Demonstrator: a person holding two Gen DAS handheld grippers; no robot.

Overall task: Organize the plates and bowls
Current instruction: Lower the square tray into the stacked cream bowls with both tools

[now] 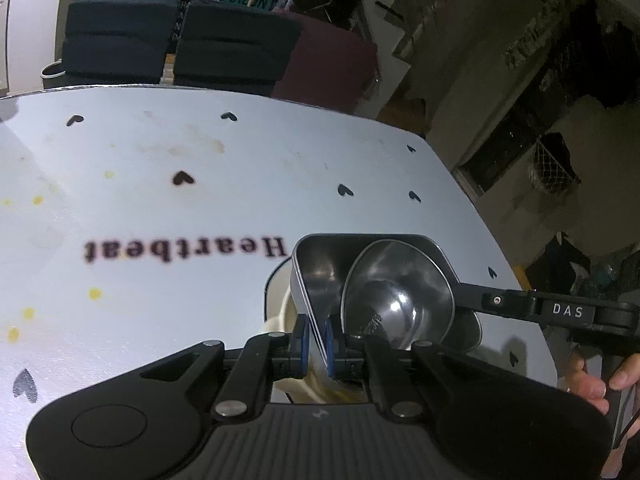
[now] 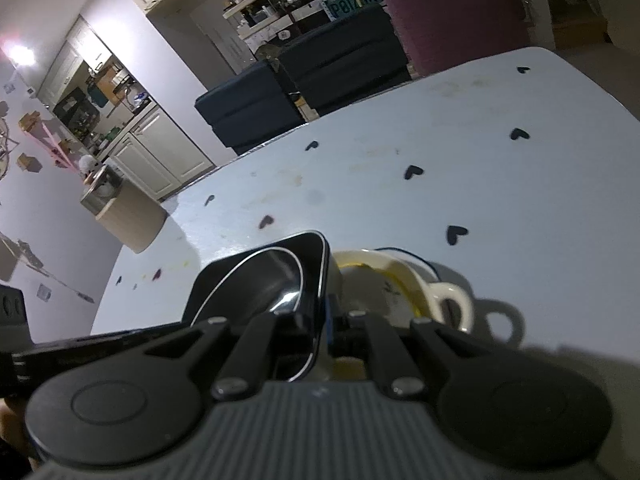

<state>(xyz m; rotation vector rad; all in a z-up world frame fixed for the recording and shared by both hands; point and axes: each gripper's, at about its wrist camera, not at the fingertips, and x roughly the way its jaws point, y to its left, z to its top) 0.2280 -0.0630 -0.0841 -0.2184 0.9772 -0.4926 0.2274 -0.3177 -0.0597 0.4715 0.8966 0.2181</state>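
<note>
A shiny steel tray (image 1: 320,276) with rounded corners carries a round steel bowl (image 1: 396,292) above a white, heart-printed table (image 1: 200,200). The left gripper (image 1: 316,346) is clenched on the tray's near rim; the right gripper (image 2: 326,320) is clamped on its opposite rim. A glossy cream mug (image 2: 404,292) sits just beside the tray, partly under it.
</note>
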